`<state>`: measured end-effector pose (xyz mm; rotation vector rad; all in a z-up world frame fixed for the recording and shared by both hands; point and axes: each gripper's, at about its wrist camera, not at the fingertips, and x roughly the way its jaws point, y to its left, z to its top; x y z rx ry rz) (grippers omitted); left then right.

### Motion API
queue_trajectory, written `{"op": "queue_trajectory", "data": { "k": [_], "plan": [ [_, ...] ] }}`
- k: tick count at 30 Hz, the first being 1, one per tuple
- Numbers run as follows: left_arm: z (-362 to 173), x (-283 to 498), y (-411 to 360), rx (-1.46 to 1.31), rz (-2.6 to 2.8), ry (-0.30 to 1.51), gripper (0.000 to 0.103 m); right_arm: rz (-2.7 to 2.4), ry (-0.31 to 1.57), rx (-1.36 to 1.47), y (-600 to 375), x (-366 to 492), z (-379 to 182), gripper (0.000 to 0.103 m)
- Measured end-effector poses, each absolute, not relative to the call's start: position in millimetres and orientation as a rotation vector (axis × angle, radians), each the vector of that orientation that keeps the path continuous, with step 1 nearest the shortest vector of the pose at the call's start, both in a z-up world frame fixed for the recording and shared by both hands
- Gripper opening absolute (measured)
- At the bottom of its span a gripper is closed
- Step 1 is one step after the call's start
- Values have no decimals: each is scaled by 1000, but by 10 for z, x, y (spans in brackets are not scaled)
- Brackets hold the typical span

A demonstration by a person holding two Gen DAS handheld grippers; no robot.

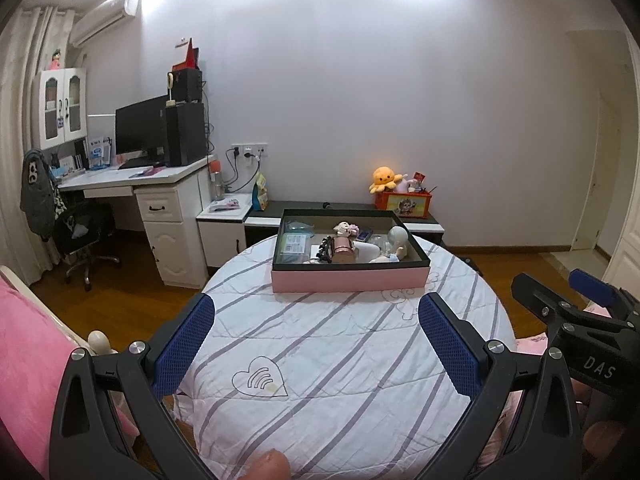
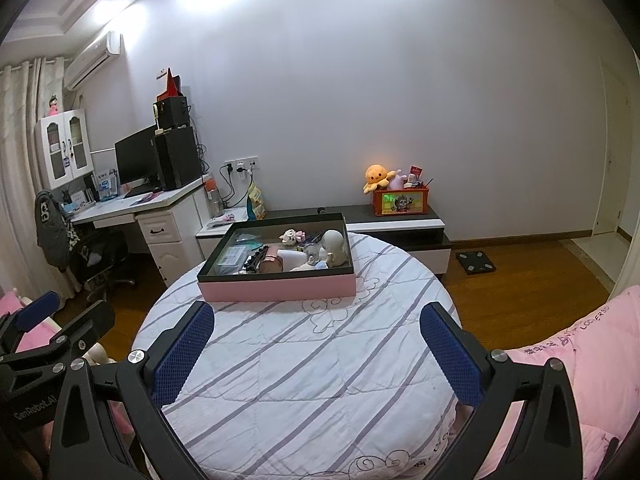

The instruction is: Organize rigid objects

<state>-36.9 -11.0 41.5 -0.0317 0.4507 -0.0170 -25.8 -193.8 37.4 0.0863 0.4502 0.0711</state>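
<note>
1. Bedspread [image 1: 340, 360], round and striped, carries everything.
2. Box [image 1: 348, 276], pink-sided and dark-lined, sits at the bedspread's far edge, its long axis running left to right.
3. Left gripper [image 1: 316, 344] and right gripper [image 2: 316, 348] hover over the near edge, jaws spread, empty.
4. Figurine [image 2: 334, 246] stands upright in the box's right end.

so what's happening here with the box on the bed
A person holds a claw in each hand over a round bed with a striped quilt. Both the left claw and the right claw are open and empty, pointed at a pink box at the far edge of the quilt. The box holds small items, including a pale figurine and a rose-coloured cylinder. Nothing is grasped yet.
</note>
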Motion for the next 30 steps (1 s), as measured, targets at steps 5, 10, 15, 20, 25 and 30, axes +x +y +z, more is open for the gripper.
{"op": "queue_trajectory", "data": {
  "k": [5, 10, 15, 20, 25, 30],
  "plan": [
    [423, -366, -105, -32, -18, 452, 103, 71, 450, 86, -1946, -260, 365, 103],
    [426, -365, -101, -38, -25, 454, 103, 72, 451, 86, -1943, -259, 359, 103],
    [416, -357, -90, -47, -32, 460, 103, 74, 451, 88, -1946, -258, 349, 103],
    [420, -362, -85, -42, -27, 455, 103, 72, 450, 87, -1941, -257, 354, 103],
    [424, -360, -96, -42, -29, 453, 103, 73, 452, 86, -1932, -259, 346, 103],
    [439, -362, -72, -62, -45, 454, 103, 74, 454, 88, -1927, -258, 342, 103]
  ]
}}
